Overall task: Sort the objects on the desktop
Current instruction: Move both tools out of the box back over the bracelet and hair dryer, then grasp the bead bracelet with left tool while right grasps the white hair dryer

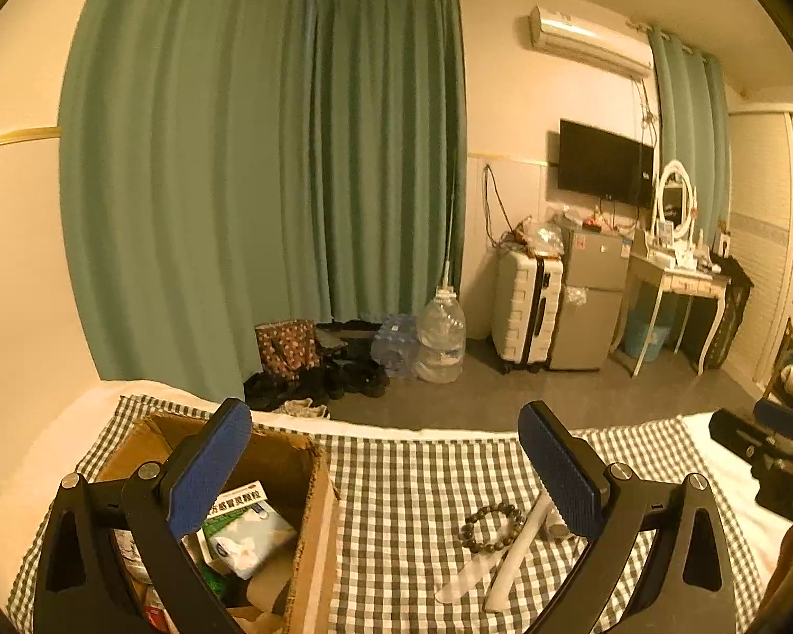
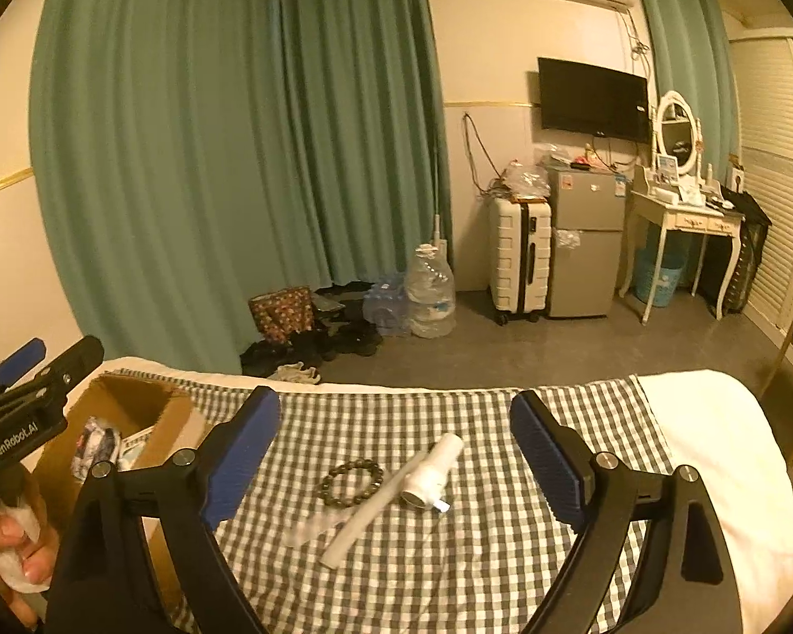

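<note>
On the checked cloth (image 2: 449, 555) lie a dark bead bracelet (image 2: 351, 481), a white cylindrical bottle (image 2: 433, 470), a thin white stick (image 2: 367, 515) and a clear plastic strip (image 2: 306, 528). My right gripper (image 2: 396, 462) hovers over them, open, with nothing between its blue pads. My left gripper (image 1: 386, 470) is open and empty too, its left finger over the cardboard box (image 1: 317, 523). The box holds a green-and-white medicine box (image 1: 238, 502) and a white packet (image 1: 251, 541). The left wrist view shows the bracelet (image 1: 491, 528) and the stick (image 1: 515, 555) by the right finger.
The cloth covers a white bed (image 2: 713, 438). Beyond its far edge lies grey floor with shoes (image 2: 317, 346), water bottles (image 2: 431, 290), a white suitcase (image 2: 518, 253), a small fridge (image 2: 587, 243) and a dressing table (image 2: 682, 216). Green curtains (image 2: 238, 132) hang behind. A hand (image 2: 10, 549) grips the left tool.
</note>
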